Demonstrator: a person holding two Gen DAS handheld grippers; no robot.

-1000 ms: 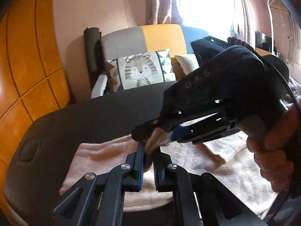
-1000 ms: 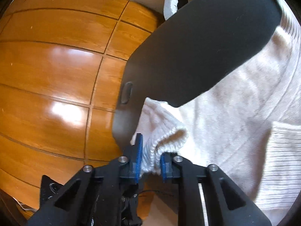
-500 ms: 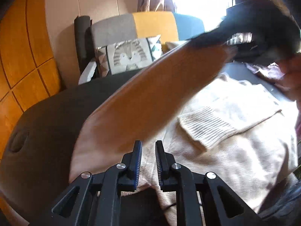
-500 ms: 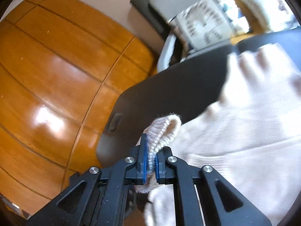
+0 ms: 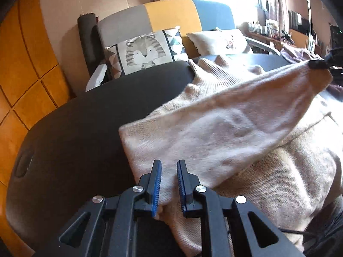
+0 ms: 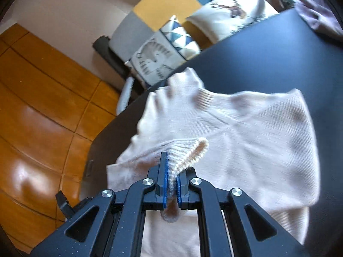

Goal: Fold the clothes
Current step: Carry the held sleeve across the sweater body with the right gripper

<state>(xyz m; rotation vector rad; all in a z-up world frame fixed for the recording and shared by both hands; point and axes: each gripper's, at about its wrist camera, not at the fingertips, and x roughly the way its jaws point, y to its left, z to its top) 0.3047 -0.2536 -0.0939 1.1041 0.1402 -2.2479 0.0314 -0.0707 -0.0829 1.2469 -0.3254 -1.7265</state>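
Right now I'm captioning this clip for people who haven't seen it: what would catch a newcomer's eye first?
The cream knit sweater sprawled across the dark table, with one sleeve stretched up and across it by the right gripper, shut on the ribbed cuff. Behind the table, a tiger-print cushion sits on a grey, yellow and blue sofa, beside glossy orange wood panels.

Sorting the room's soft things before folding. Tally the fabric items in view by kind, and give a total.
Cream knit sweater: 1
Cushions, a tiger-print cushion and a pale cushion: 2
Mauve cloth at the table's far corner: 1
Total: 4
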